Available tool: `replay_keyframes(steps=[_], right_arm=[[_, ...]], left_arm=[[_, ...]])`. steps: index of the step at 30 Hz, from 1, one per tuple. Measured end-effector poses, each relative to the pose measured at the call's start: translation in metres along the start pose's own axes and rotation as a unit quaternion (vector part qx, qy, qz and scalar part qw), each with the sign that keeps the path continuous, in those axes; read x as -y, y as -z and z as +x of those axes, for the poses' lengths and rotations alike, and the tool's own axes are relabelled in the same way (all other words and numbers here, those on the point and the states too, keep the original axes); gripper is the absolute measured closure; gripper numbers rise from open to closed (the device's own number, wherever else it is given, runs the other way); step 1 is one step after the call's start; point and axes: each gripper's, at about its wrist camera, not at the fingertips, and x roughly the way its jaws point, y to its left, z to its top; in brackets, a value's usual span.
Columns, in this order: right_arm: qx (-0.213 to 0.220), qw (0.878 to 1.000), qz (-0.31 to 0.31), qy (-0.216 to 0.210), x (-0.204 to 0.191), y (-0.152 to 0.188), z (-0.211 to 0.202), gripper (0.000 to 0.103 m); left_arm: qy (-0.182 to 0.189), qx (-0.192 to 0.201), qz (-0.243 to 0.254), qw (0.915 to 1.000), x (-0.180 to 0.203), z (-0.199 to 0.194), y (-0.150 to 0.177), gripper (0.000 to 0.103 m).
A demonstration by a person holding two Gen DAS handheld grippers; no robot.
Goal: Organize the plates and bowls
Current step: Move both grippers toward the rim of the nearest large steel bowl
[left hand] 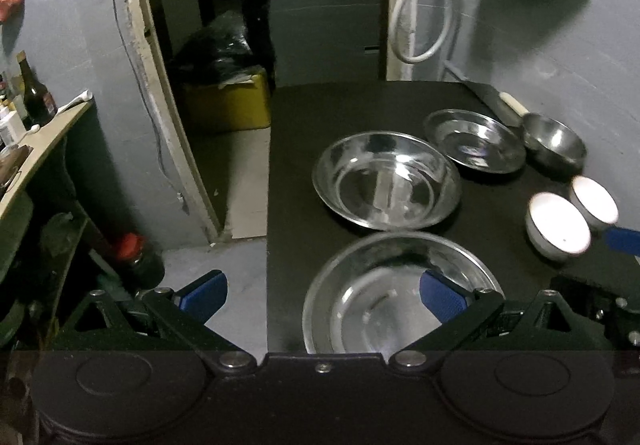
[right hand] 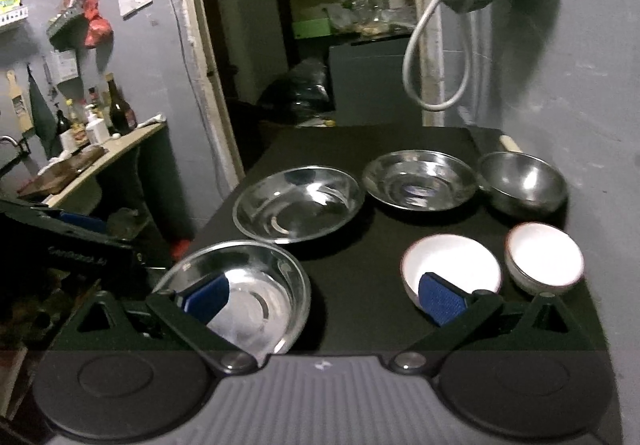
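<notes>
Plainly, handling first, then surroundings.

Nearest steel plate [left hand: 400, 297]: sits at the front left corner of the black table [left hand: 304, 133]; thin, stiff, probably light; polished and likely slippery, so the raised rim is the place to pinch, one finger inside and one under the lip.
Second steel plate [left hand: 386, 181]: just behind the nearest one, rims close or touching; cannot tell which. Same shape, so it should nest.
Third steel plate [left hand: 474, 141]: further back and to the right, smaller-looking, same shallow form.
Steel bowl [left hand: 554, 143]: back right, deeper walls; rim grip again.
White bowls [right hand: 452, 269]: two, side by side on the right front, near each other [right hand: 544, 259]; they look ceramic or enamelled, so heavier and chippable; set down gently, grip the wall at the rim.
Left gripper [left hand: 322, 297]: wide open, holding nothing; its right pad hangs over the nearest plate, its left pad beyond the table edge.
Right gripper [right hand: 326, 297]: wide open, empty; pads straddle the gap between nearest plate and front white bowl.
Progress: judged unstarted; nothing stacked.
Beyond: a knife-like blade [left hand: 490, 101] with pale handle at the back edge, a grey wall [left hand: 560, 45], a doorway [left hand: 260, 45].
</notes>
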Motion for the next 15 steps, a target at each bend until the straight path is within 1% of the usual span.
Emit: replay_keyframes(steps=[2,6,9,12,15], right_arm=[[0.0,1.0,0.001,-0.007,-0.001,-0.005,0.006,0.0],[0.006,1.0,-0.003,-0.007,-0.003,-0.017,0.021,0.0],[0.004,1.0,0.001,0.008,-0.005,-0.025,0.035,0.0],[-0.01,0.999,0.012,0.029,-0.005,-0.036,0.047,0.0],[-0.026,0.999,0.021,0.036,-0.004,-0.042,0.061,0.0]], left_arm=[[-0.003,0.001,-0.001,1.0,-0.006,0.006,-0.008,0.001],[0.004,0.006,0.005,1.0,-0.016,0.025,-0.029,0.001],[0.028,0.012,0.018,0.9994,-0.023,0.049,-0.048,0.001],[0.053,0.011,0.031,0.9981,-0.025,0.074,-0.066,0.001],[0.076,0.005,0.044,0.9961,-0.027,0.103,-0.082,0.001]])
